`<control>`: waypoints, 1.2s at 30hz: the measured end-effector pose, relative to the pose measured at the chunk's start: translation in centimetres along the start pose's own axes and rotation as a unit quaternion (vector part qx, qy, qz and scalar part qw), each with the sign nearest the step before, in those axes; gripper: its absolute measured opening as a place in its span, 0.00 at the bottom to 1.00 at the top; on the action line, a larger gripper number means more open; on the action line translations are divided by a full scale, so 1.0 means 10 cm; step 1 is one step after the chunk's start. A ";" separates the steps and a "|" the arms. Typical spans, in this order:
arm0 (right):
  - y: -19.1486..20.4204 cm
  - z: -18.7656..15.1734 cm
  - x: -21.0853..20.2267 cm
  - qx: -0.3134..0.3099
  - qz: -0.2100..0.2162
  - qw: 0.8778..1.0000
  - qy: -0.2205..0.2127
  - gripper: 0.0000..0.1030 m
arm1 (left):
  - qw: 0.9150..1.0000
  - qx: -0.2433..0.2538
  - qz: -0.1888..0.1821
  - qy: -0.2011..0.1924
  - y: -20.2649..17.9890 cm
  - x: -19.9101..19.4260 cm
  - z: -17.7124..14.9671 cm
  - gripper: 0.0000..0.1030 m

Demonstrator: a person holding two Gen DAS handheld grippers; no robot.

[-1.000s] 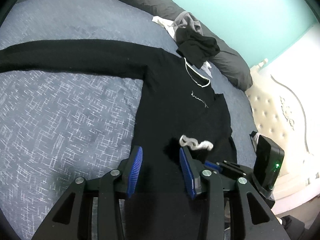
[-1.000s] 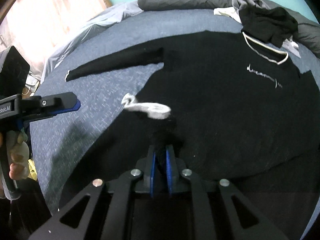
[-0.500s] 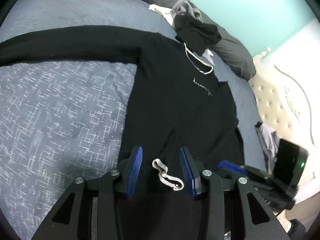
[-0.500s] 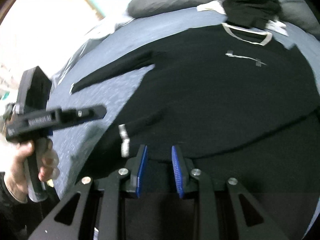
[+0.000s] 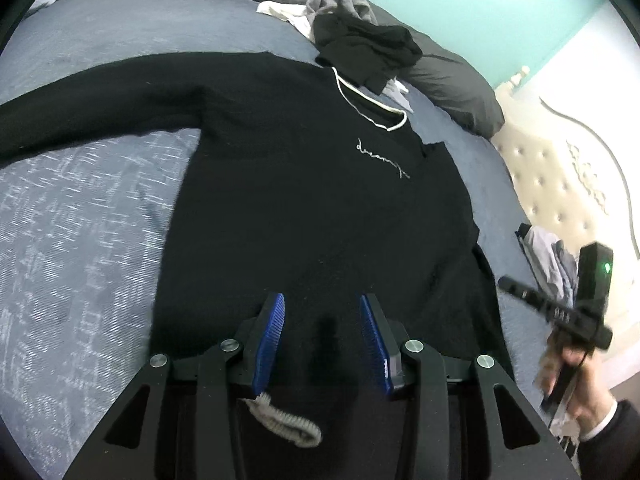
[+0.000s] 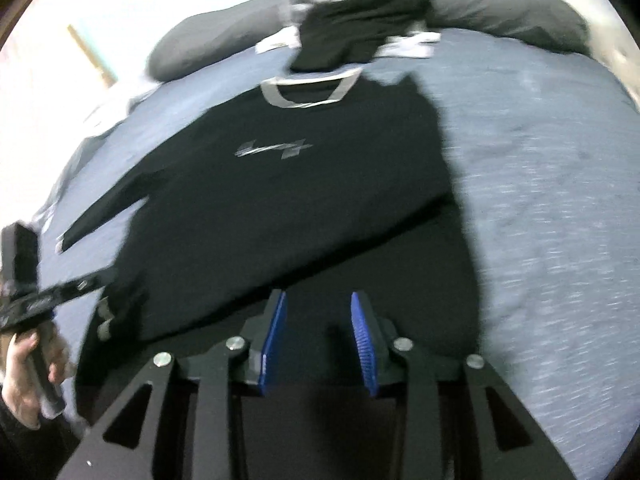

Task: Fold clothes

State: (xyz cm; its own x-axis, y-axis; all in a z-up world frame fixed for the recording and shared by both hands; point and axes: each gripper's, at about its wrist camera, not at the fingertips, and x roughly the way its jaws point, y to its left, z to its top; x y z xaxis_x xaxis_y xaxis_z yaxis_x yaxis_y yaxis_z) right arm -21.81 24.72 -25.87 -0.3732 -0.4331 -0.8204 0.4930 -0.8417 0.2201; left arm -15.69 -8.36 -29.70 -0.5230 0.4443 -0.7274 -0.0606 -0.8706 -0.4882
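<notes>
Black sweater flat on bed (R tongs opening, empty).

A black sweater with white collar trim and script lies on a blue-grey, white-flecked bedspread.

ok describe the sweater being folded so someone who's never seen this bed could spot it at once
On the wide blue-grey woven bedspread, below the long dark grey pillows, lies a black long-sleeved knit sweater spread flat, one sleeve stretched out sideways. Unlike the crumpled black garment heaped just above its neck, it has a pale cream collar trim and small pale script across the chest.
</notes>
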 end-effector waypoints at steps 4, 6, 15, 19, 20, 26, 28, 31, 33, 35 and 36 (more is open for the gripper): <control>-0.45 0.14 0.06 0.024 -0.055 0.998 0.000 0.34 | 1.000 0.003 0.005 0.009 0.02 0.15 -0.02 0.42; -0.60 0.20 0.11 0.028 -0.071 0.997 0.004 0.34 | 1.000 0.004 0.006 0.010 0.04 0.17 -0.01 0.42; -0.69 0.45 0.53 0.009 -0.092 0.996 0.019 0.34 | 1.000 0.006 0.006 0.012 0.08 0.22 0.02 0.42; -0.68 0.54 0.68 -0.006 -0.104 0.995 0.012 0.34 | 1.000 0.011 0.007 0.016 0.08 0.24 0.01 0.42; -0.69 0.56 0.71 -0.007 -0.109 0.994 0.011 0.34 | 1.000 0.012 0.007 0.016 0.08 0.25 0.01 0.42; -0.72 0.61 0.76 -0.029 -0.131 0.991 -0.002 0.32 | 1.000 0.018 0.008 0.021 0.07 0.29 -0.01 0.43; -0.74 0.62 0.74 -0.029 -0.130 0.991 -0.013 0.23 | 1.000 0.019 0.006 0.024 0.06 0.30 -0.01 0.44; -0.81 0.64 0.69 -0.008 -0.120 0.992 -0.031 0.15 | 0.999 0.018 0.004 0.028 0.06 0.33 -0.02 0.44; -0.87 0.65 0.68 -0.001 -0.113 0.993 -0.034 0.14 | 0.999 0.022 0.005 0.029 0.05 0.34 -0.02 0.45; -0.92 0.66 0.67 0.005 -0.105 0.994 -0.034 0.13 | 0.999 0.025 0.006 0.030 0.03 0.35 -0.03 0.45; -0.95 0.66 0.68 0.008 -0.100 0.994 -0.033 0.13 | 0.999 0.026 0.007 0.031 0.03 0.36 -0.03 0.46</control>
State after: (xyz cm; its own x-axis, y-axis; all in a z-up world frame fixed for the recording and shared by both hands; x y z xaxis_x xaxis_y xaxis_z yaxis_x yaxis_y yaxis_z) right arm -34.23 27.62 -29.99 -0.5140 -0.2771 -0.8118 0.3920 -0.9177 0.0650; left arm -17.30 -6.96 -32.58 -0.4710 0.4433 -0.7626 -0.0991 -0.8857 -0.4537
